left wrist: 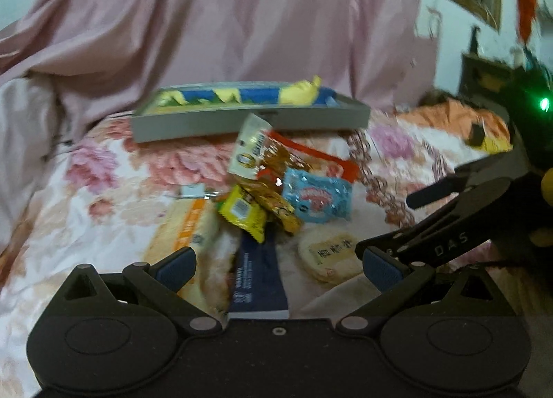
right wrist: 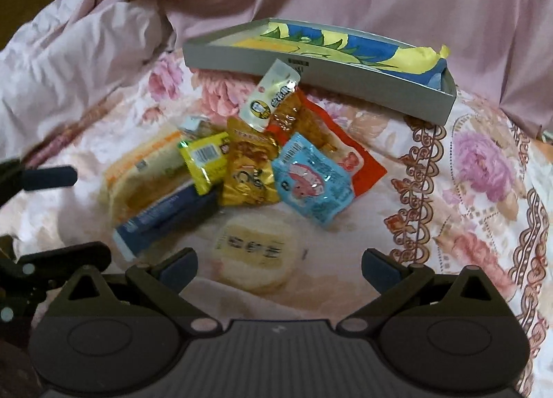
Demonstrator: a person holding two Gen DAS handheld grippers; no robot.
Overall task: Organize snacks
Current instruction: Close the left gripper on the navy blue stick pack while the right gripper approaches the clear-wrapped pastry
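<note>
blue rubber pads on both tools, nothing between them: left gripper [left wrist: 278,268] jaws wide apart, right gripper [right wrist: 279,268] jaws wide apart too, both hovering over the pile.

closest to the jaws: round rice cracker pack [right wrist: 257,252], flat, light, brittle inside i'd guess, so pinch the film edge, not across the disc. dark blue box [left wrist: 257,280] is stiff; grip across its narrow sides.

further out the pile overlaps: yellow sachet [right wrist: 205,161], gold foil pack [right wrist: 247,176], light blue pouch [right wrist: 312,183], red packet [right wrist: 366,166], white-capped pack [right wrist: 268,100] leaning on the tray wall. all light, crinkly, likely slippery; take a sealed seam. lifting one may drag its neighbours.

grey tray [right wrist: 363,83] behind the pile, a blue-yellow bag already in it.

surface is a floral bedsheet [right wrist: 484,190], soft and uneven, so pressing down will sink. pink quilt [left wrist: 224,17] heaped behind, cluttered wall far right.
</note>
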